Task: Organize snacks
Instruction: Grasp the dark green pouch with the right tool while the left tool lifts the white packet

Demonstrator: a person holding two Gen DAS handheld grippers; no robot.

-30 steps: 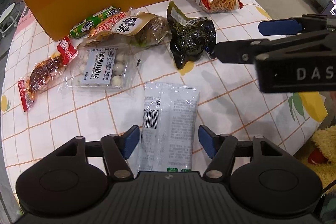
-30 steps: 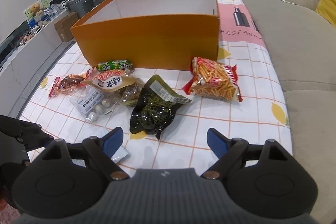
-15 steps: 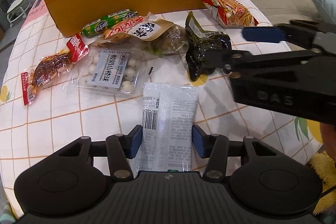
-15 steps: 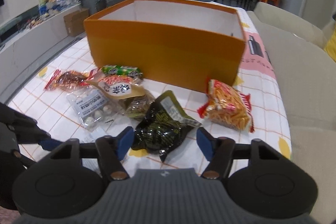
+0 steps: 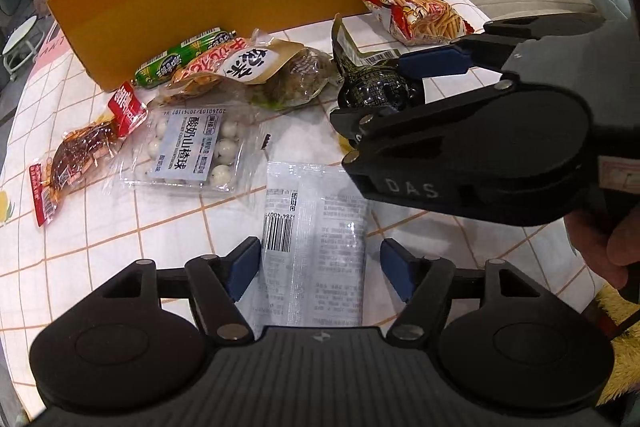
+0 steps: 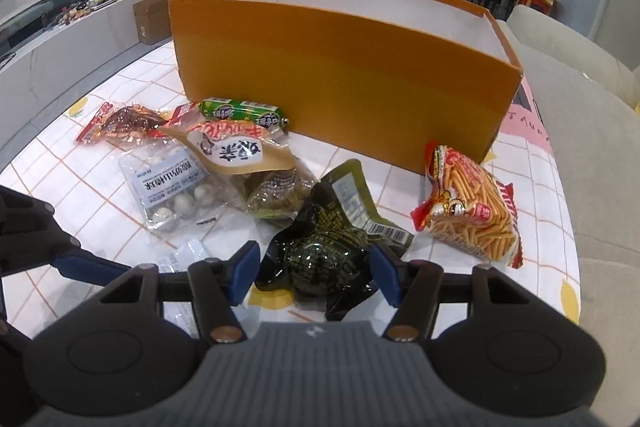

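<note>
A moment ago the left claw [image 5: 314, 261] had pinched in on the white packet [image 5: 316, 227]; now its jaws are opening again, the packet lying loose between them on the counter [image 5: 100, 247]. The right claw [image 6: 314, 269] has narrowed around the black pouch [image 6: 324, 251], pads at its sides, a grip not certain. The orange box [image 6: 340, 83] waits beyond both.

We are seeing table [image 6: 132, 223] under white checked cloth with orange lines. Orange box [image 6: 344, 75] sitting at 12 o'clock. Red-yellow stick-snack bag [image 6: 472, 207] lying at 3. Black pouch [image 6: 324, 251] lying at 6, white packet [image 5: 316, 231] beside it. Clear ball packet [image 6: 172, 187], brown-label bag [image 6: 248, 159], green sausage [image 6: 244, 111], red meat packet [image 6: 120, 123] crowding 9 to 10 o'clock.
</note>
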